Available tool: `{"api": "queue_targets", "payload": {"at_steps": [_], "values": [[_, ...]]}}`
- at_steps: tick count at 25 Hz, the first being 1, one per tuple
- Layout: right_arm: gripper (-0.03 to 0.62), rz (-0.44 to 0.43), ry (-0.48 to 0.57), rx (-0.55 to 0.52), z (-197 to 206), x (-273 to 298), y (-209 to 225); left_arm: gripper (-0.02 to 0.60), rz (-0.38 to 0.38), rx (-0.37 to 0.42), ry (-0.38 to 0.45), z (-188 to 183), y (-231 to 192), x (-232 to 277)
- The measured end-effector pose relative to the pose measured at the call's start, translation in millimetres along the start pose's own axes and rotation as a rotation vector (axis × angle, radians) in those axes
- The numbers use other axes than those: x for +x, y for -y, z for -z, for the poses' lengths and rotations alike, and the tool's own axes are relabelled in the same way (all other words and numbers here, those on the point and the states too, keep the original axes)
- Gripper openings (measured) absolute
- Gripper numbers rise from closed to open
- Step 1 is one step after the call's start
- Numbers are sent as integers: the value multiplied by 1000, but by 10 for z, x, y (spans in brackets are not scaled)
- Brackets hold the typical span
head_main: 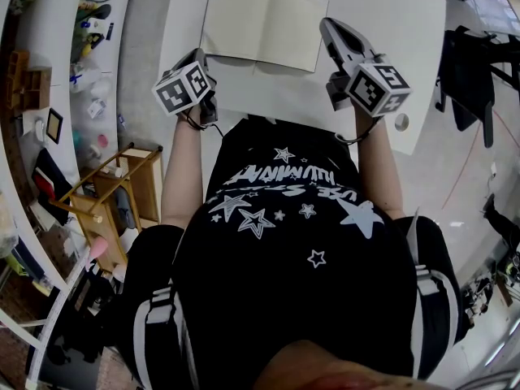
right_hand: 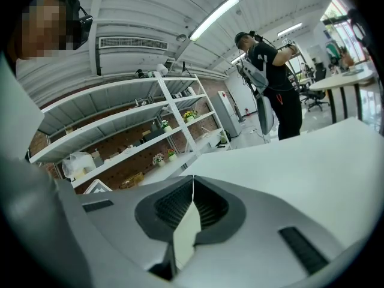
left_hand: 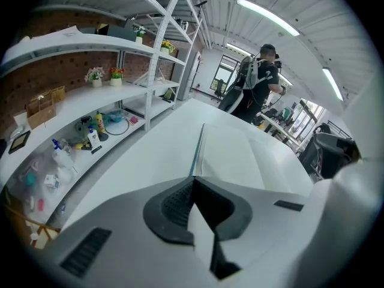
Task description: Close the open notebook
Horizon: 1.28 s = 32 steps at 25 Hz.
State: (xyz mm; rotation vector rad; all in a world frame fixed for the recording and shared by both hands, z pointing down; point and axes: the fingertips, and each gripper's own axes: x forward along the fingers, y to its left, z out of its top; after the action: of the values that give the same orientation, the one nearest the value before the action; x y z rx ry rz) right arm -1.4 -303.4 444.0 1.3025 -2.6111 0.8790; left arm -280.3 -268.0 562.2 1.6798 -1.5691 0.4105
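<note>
One notebook, left gripper, right gripper

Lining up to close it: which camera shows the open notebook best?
The head view: the whole notebook lies open and flat on the white table. The left gripper view catches only one edge, foreshortened; the right gripper view shows table but no notebook I can make out.

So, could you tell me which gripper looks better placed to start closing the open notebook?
Probably the left gripper: its shut jaws meet at the left edge of the notebook. The right gripper, also shut, sits beside the right edge, but its view shows no page ahead.
</note>
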Motion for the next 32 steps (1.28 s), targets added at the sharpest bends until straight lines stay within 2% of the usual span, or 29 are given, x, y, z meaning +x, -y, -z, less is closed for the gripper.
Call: {"api": "queue_targets", "payload": {"at_steps": [6,11,16,20,28,32], "values": [[9,-3,13,-1,6,-16,-88,11,65,-15,74,-187,69,-213],[9,-3,33,-18,-19,-76,-232,11,171,4,144,-402,357,-501],[9,18,58,-22,33,-219,-348,11,280,65,178,-475,737,-750],[9,54,82,-17,110,-377,-390,11,401,120,202,-483,1173,-920],[9,152,113,7,329,-748,-410,11,618,255,160,-169,2014,-915],[9,197,104,16,401,-912,-363,12,692,285,124,11,2315,-904]]}}
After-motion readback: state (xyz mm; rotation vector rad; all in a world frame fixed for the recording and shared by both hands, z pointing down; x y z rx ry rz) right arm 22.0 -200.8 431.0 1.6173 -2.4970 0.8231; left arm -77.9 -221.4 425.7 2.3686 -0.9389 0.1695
